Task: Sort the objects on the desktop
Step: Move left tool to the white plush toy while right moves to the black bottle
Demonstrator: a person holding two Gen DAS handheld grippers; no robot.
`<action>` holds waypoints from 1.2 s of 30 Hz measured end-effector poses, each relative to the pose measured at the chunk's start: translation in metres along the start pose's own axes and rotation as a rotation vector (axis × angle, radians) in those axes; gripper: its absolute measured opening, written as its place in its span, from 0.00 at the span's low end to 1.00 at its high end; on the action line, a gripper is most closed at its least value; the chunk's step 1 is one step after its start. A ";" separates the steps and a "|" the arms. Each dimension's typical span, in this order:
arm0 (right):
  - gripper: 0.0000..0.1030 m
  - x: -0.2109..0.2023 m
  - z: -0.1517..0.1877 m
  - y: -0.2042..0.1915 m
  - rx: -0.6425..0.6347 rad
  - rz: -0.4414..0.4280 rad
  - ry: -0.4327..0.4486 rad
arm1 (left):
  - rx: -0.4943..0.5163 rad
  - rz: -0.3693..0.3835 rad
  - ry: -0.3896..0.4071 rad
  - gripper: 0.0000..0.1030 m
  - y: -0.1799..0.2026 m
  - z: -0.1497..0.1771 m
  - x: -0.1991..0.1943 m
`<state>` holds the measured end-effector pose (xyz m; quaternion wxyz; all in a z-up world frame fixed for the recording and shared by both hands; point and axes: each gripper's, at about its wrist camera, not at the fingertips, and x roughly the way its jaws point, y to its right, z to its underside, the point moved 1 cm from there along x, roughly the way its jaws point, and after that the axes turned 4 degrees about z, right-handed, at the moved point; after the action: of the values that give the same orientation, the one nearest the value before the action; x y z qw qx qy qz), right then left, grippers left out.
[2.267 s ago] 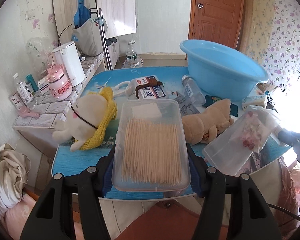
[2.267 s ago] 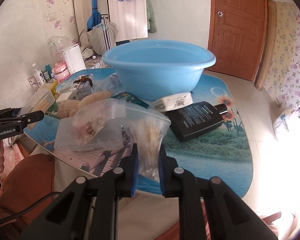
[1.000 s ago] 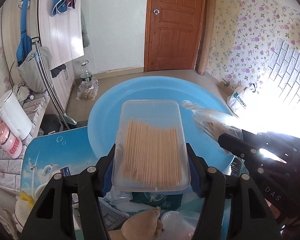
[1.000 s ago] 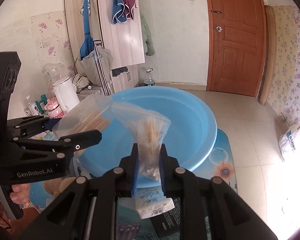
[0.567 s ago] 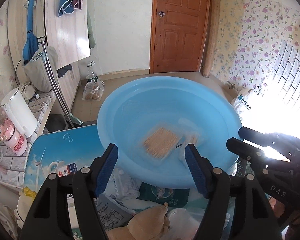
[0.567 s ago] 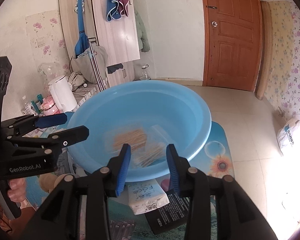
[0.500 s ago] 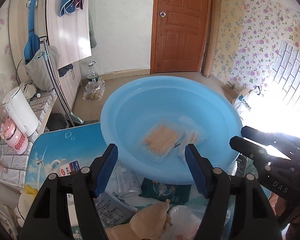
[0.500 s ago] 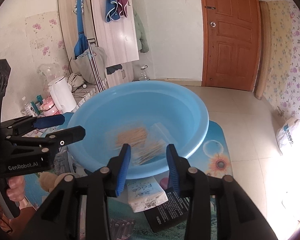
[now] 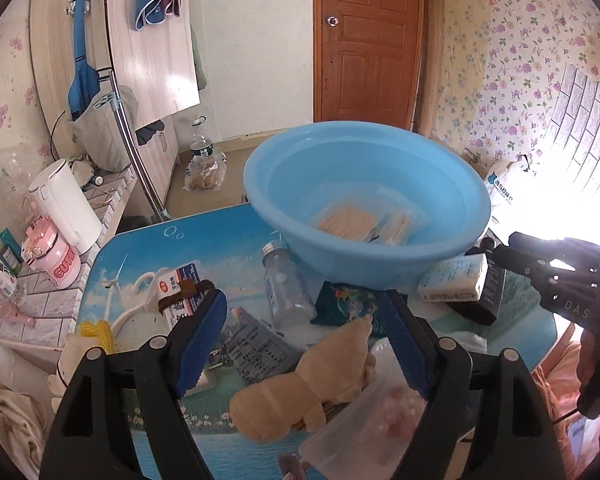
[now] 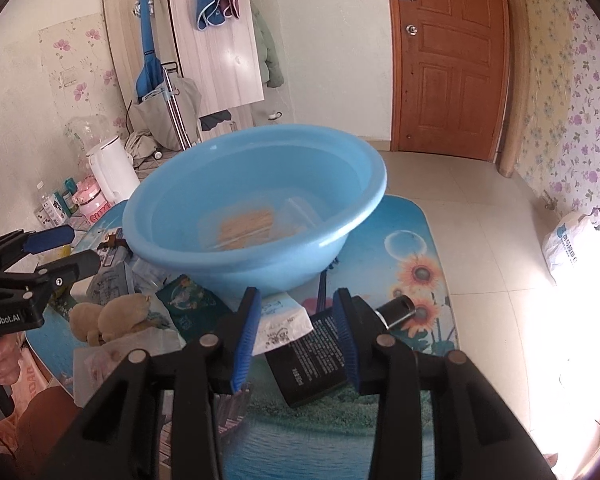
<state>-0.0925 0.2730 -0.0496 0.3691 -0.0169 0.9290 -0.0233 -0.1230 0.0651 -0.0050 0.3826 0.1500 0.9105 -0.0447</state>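
Observation:
A light blue basin (image 9: 452,240) (image 10: 172,248) stands on the table. In it lie a clear box of toothpicks (image 9: 350,218) (image 10: 246,224) and a clear bag of swabs (image 9: 398,224) (image 10: 300,210). My left gripper (image 9: 304,340) is open and empty above a tan plush toy (image 9: 308,388) and a clear bottle (image 9: 288,290). My right gripper (image 10: 296,336) is open and empty above a white packet (image 10: 282,326) and a black bottle (image 10: 324,356).
On the table lie a clear bag with pink pieces (image 9: 364,436), a grey printed packet (image 9: 256,350), a green sachet (image 9: 346,304), a white and yellow plush (image 9: 88,344). A white kettle (image 9: 66,208) and pink jar (image 9: 54,258) stand on the left ledge.
Both grippers opened over the basin and dropped the toothpick box and the swab bag into it. Both have since drawn back and lower toward the near table side.

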 end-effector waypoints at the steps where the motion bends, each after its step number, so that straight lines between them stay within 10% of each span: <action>1: 0.36 0.000 0.003 0.001 0.001 0.004 -0.006 | 0.004 -0.007 -0.007 0.76 -0.001 0.005 -0.001; 7: 0.40 0.001 0.016 0.006 0.012 0.018 -0.035 | -0.023 -0.049 -0.050 0.77 -0.019 0.031 -0.004; 16: 0.93 0.002 0.029 0.008 0.013 0.046 -0.039 | -0.131 -0.113 -0.046 0.87 -0.067 0.048 -0.021; 26: 0.95 0.022 0.039 0.001 -0.003 0.097 -0.100 | -0.228 -0.312 -0.026 0.94 -0.142 0.064 -0.036; 36: 0.95 0.042 0.043 -0.011 -0.002 0.150 -0.166 | -0.298 -0.309 -0.081 0.97 -0.175 0.085 -0.009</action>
<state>-0.0935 0.2590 -0.1093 0.4455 0.0507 0.8938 0.0068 -0.1130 -0.1203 -0.0644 0.4254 -0.0515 0.9031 0.0263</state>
